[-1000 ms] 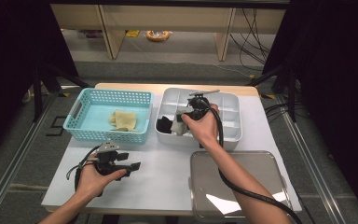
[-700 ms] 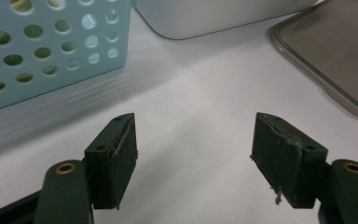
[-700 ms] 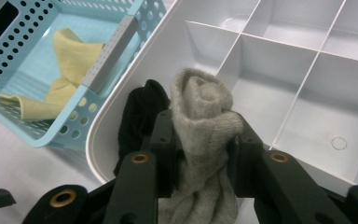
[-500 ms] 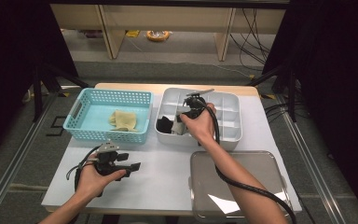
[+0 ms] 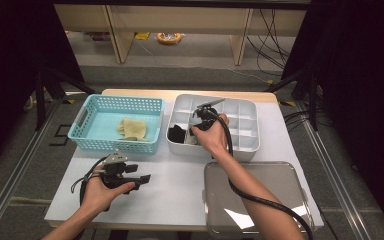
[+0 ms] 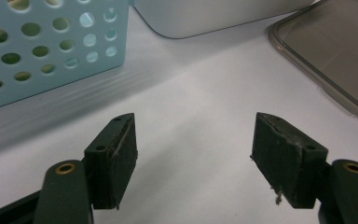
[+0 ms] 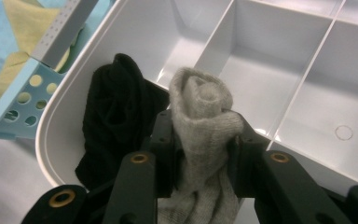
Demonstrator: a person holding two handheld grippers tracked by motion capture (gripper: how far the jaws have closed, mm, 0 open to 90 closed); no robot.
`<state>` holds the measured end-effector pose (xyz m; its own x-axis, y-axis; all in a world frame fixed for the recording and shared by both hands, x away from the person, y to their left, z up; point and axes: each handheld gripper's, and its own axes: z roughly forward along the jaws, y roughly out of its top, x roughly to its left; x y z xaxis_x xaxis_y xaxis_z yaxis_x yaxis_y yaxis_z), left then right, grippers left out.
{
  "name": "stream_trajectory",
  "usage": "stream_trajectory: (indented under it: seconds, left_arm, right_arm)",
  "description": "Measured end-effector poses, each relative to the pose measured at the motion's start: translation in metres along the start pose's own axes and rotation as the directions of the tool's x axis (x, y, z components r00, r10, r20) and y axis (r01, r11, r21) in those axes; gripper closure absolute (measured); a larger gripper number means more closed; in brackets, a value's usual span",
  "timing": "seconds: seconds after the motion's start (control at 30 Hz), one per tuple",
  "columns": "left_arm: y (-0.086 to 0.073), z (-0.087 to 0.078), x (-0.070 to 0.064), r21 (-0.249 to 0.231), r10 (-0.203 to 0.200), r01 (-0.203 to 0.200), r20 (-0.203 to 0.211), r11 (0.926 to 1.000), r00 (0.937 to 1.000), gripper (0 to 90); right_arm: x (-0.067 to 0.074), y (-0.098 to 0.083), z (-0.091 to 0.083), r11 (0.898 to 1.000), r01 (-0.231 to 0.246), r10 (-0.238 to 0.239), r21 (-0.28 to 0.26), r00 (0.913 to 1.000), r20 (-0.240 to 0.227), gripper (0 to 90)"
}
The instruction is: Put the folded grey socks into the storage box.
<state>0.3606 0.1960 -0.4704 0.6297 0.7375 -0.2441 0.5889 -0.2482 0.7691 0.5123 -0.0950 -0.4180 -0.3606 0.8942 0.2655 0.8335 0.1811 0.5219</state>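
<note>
On the white bench (image 5: pixel 180 195), the right tongs (image 7: pixel 204 140) pinch a rolled grey sock (image 7: pixel 204 121) over the divided tray (image 5: pixel 245 145), probably to stow it beside the black sock (image 7: pixel 116 116); the left tongs (image 6: pixel 205 158) wait spread.

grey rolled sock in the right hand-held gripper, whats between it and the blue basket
A black sock lies between them, in the same compartment of the white divided tray, beside the grey rolled sock and against the wall nearest the blue basket. The right gripper view shows it.

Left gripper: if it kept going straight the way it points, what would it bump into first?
Probably the white divided plastic bin; the open left gripper points over bare white table toward its wall, though depth is hard to judge.
</note>
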Motion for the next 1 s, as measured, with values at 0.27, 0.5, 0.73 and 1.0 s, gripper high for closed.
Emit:
stream_trajectory:
  seconds: [0.27, 0.5, 0.73, 1.0]
  left_arm:
    - [0.0, 0.001, 0.0, 0.002, 0.001, -0.001, 0.003, 1.0, 1.0, 30.3]
    - [0.0, 0.001, 0.0, 0.002, 0.001, -0.001, -0.003, 1.0, 1.0, 30.3]
    - [0.0, 0.001, 0.0, 0.002, 0.001, -0.001, -0.003, 1.0, 1.0, 30.3]
    - [0.0, 0.001, 0.0, 0.002, 0.002, -0.002, -0.003, 1.0, 1.0, 30.3]
  right_arm:
    - [0.002, 0.001, 0.002, 0.999, -0.007, 0.006, 0.051, 0.9998, 0.017, 67.9]
    - [0.004, 0.001, 0.005, 0.997, -0.016, 0.014, 0.081, 0.9995, 0.029, 67.8]
    - [0.005, 0.001, 0.008, 0.994, -0.021, 0.018, 0.106, 0.9994, 0.031, 67.8]
    - [0.005, -0.001, 0.012, 0.992, 0.015, -0.021, 0.127, 0.9988, 0.043, 67.5]
